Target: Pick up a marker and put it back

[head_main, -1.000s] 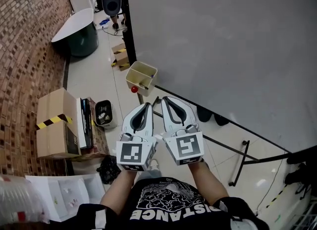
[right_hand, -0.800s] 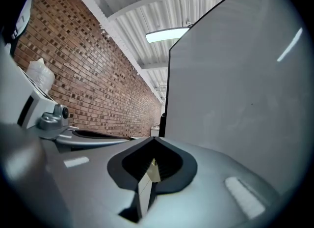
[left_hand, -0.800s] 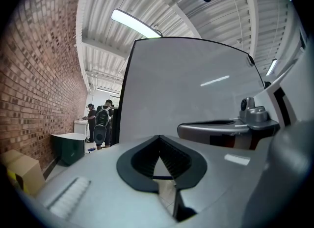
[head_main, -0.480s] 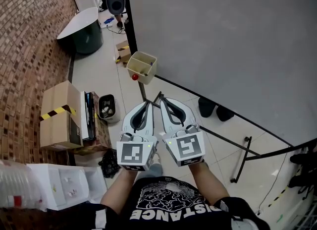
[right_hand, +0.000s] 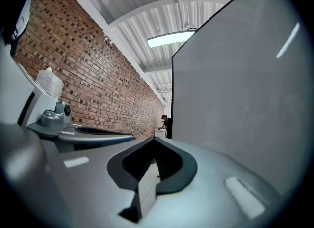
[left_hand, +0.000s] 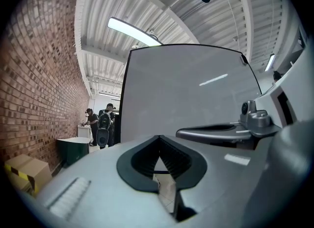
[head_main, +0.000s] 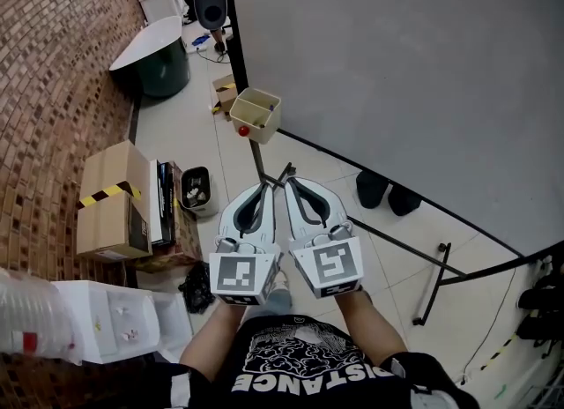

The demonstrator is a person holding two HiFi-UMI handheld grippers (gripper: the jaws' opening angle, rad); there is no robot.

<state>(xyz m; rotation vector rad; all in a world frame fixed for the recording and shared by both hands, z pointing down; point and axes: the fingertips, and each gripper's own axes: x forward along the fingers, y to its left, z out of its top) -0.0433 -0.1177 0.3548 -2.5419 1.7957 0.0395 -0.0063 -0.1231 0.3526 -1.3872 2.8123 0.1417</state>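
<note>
We hold the left gripper [head_main: 263,189] and the right gripper [head_main: 291,183] side by side in front of our chest, tips close together; each pair of jaws is pressed together with nothing between them. To the left, cardboard boxes [head_main: 110,200] stand against the brick wall [head_main: 53,63]. Farther ahead a beige tray [head_main: 256,115] hangs at the whiteboard's [head_main: 397,72] edge, well apart from both grippers; the marker [head_main: 243,130], only its red end clear to us, sits at the tray's near corner.

Brick wall [head_main: 53,72], tiled floor [head_main: 189,143], grey board [head_main: 397,72]
</note>
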